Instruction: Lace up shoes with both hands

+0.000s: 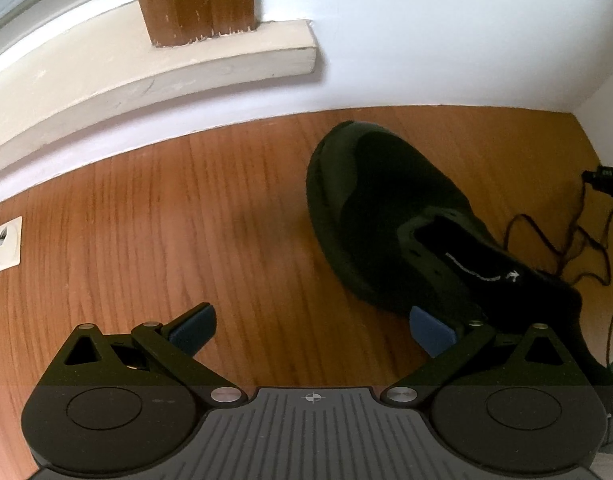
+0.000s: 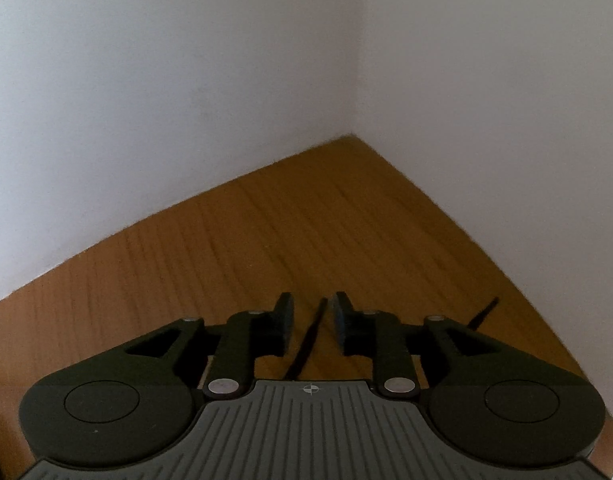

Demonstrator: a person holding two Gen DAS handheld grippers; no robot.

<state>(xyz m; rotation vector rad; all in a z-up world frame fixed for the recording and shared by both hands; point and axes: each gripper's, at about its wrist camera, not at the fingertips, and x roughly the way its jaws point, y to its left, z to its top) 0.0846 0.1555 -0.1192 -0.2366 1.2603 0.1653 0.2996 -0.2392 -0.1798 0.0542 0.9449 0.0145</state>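
Note:
A black shoe (image 1: 390, 208) lies on the wooden floor (image 1: 186, 220), toe toward the wall, its tongue and empty eyelets showing. Its thin black lace (image 1: 566, 248) trails loose on the floor to the shoe's right. My left gripper (image 1: 312, 328) is wide open with nothing between its blue pads. Its right pad (image 1: 432, 330) sits against the shoe's near side. In the right wrist view my right gripper (image 2: 312, 316) stands slightly open, with a stiff lace end (image 2: 306, 344) running through the gap, close to the right pad (image 2: 340, 320). A second lace end (image 2: 484, 312) pokes out at the right.
White walls meet in a corner (image 2: 354, 132) just beyond the shoe. A cream window sill (image 1: 186, 68) and a brown wooden post (image 1: 194, 0) stand at upper left. A white plate with a metal part (image 1: 4, 244) is at the left edge. A dark object (image 1: 606, 176) sits at the right edge.

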